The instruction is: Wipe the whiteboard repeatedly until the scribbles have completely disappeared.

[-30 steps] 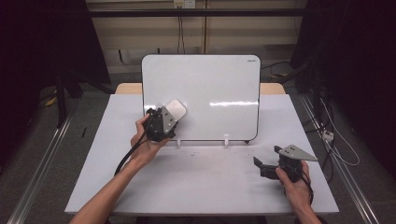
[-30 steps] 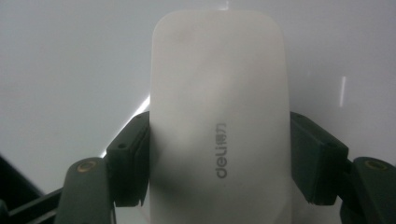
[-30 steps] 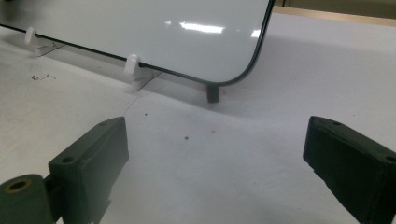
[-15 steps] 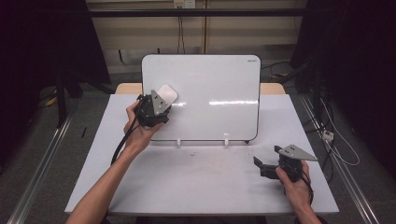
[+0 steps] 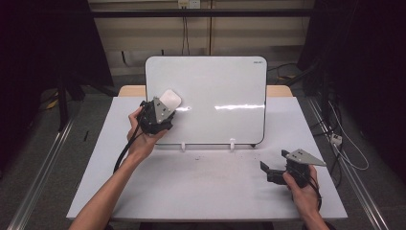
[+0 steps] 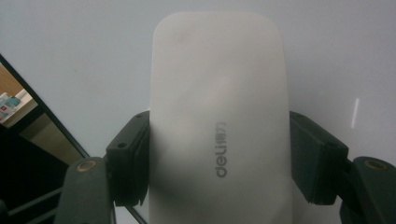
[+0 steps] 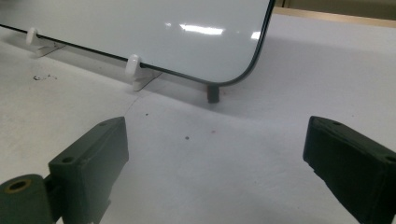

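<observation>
Nearest the person, at about 5 o'clock on the white table (image 5: pixel 210 191), the right gripper (image 5: pixel 269 171) is rested on the surface, well apart from the work. Its jaws are seen spread wide in the right gripper view, with nothing between them but bare tabletop (image 7: pixel 210 154).

Farther up, at about 10 o'clock, the left gripper (image 5: pixel 163 111) is held against the whiteboard (image 5: pixel 225 91), which is propped upright on small white clips (image 5: pixel 232 143) along its lower edge. The white eraser (image 5: pixel 170 100) is clamped between this gripper's jaws, the pads (image 6: pixel 133 154) being pressed on its two long sides. In the left gripper view the eraser (image 6: pixel 219 116) is seen with its long axis running straight out along the jaws, its rounded far end directed to 12 o'clock and laid over the board's surface (image 6: pixel 84 56). Whether the pad face is fully in contact with the board cannot be told.

The left hand is judged to be the working one, being far nearer the board; any wiping stroke would be carried across the eraser's long axis or along it.

On the eraser's back the brand "deli" is printed, followed by small characters too fine to be read. A small dark mark at the board's top right corner (image 5: pixel 259 61) is too small to be read.
</observation>
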A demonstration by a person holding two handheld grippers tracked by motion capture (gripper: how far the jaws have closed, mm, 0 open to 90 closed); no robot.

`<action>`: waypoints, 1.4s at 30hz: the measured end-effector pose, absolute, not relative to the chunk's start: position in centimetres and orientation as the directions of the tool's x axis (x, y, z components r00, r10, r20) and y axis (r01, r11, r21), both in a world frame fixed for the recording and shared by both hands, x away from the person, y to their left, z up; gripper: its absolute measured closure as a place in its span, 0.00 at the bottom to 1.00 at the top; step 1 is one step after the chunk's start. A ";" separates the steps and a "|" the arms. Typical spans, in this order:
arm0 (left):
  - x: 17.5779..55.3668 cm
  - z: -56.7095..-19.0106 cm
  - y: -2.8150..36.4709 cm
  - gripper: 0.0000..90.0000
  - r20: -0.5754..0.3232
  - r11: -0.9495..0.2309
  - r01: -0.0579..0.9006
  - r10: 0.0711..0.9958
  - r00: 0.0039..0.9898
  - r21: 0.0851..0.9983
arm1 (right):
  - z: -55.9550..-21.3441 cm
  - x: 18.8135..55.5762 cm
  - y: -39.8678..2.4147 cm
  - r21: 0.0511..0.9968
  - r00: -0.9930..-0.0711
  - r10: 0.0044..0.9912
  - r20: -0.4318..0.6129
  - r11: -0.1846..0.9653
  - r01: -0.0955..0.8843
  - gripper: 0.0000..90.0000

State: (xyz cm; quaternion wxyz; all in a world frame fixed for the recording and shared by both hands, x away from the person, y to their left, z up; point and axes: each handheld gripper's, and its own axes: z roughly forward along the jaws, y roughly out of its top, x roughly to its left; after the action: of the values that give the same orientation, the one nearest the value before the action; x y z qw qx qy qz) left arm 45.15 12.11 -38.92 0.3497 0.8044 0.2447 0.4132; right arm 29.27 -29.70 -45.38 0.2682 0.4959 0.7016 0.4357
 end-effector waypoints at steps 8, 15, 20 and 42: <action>43.4 -40.8 12.3 0.35 0.492 -0.653 0.119 0.666 0.560 0.748 | -45.4 29.2 -29.8 0.878 -0.361 0.931 0.057 0.125 0.462 0.07; 42.6 -41.4 11.8 0.35 0.499 -0.664 0.137 0.667 0.553 0.735 | -45.4 29.3 -29.6 0.877 -0.365 0.929 0.055 0.130 0.463 0.07; 42.0 -41.8 11.1 0.35 0.500 -0.676 0.134 0.650 0.573 0.725 | -45.4 29.4 -29.6 0.877 -0.367 0.929 0.055 0.130 0.463 0.07; 45.6 -37.9 11.8 0.35 0.430 -0.604 0.192 0.722 0.541 0.774 | -45.4 29.4 -29.8 0.878 -0.364 0.930 0.058 0.126 0.462 0.07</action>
State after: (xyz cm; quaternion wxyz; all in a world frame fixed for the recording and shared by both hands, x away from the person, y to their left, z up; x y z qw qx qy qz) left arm 45.59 11.80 -37.92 0.3435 0.8079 0.2829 0.3864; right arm 29.35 -29.79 -45.43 0.2677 0.4962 0.7011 0.4365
